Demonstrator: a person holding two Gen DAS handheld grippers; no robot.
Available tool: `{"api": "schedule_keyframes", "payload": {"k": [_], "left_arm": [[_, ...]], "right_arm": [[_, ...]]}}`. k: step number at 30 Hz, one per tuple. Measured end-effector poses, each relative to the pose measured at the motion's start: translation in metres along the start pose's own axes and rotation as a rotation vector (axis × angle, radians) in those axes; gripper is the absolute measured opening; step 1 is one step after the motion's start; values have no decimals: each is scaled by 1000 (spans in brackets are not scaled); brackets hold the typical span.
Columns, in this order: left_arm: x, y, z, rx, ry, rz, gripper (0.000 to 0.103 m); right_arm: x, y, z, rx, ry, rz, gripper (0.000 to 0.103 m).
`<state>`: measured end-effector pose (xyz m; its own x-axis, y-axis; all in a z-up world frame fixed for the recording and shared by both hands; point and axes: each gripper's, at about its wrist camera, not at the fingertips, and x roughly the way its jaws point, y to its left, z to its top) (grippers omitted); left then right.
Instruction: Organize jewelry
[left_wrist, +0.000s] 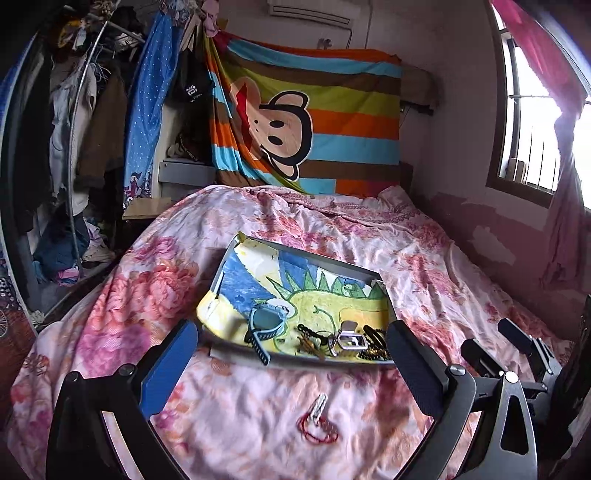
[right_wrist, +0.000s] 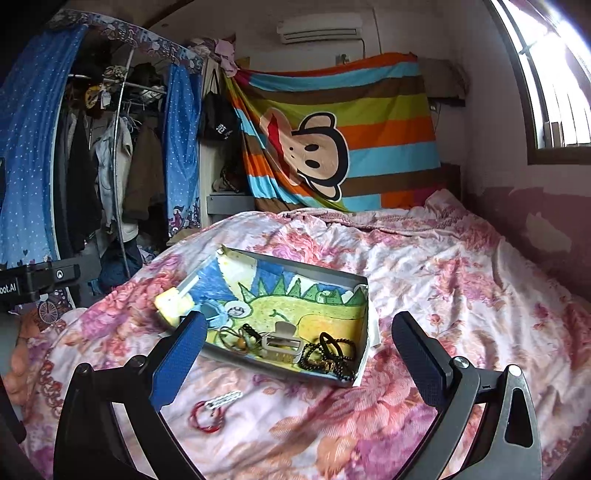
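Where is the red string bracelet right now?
The red string bracelet lies on the floral bedspread, outside the tray, just before its near edge, touching a silver clip.

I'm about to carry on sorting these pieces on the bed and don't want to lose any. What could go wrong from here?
1. The red string bracelet and small silver clip lie outside the tray, on the floral quilt; its busy pattern could hide them.
2. The tray sits on soft, rumpled bedding, so pressing nearby might tip it.
3. The black bead strands and hair clip crowd one corner and could tangle.
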<state>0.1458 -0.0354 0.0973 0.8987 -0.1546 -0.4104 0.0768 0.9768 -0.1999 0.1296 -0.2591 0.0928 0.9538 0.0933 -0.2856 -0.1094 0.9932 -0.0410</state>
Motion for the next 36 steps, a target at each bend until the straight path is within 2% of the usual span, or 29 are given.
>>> {"api": "schedule_keyframes", "payload": {"k": [3, 8, 15, 22, 31, 36], "left_arm": [[-17, 4, -7, 3, -6, 2, 103], [-40, 17, -23, -46, 12, -16, 103], [-57, 31, -59, -13, 26, 21, 103], [-53, 39, -86, -6, 102, 23, 103], [-20, 44, -110, 25, 230, 3, 103], [5, 48, -116, 31, 300, -25, 103]], "right_arm": [[-20, 7, -1, -8, -22, -10, 98], [-51, 15, -11, -9, -41, -14, 99], [-80, 20, -47, -34, 8, -17, 99], [-73, 25, -64, -63, 88, 1, 99], [-49, 9, -81, -20, 218, 26, 99], [-31, 4, -90, -45, 290, 40, 99]]}}
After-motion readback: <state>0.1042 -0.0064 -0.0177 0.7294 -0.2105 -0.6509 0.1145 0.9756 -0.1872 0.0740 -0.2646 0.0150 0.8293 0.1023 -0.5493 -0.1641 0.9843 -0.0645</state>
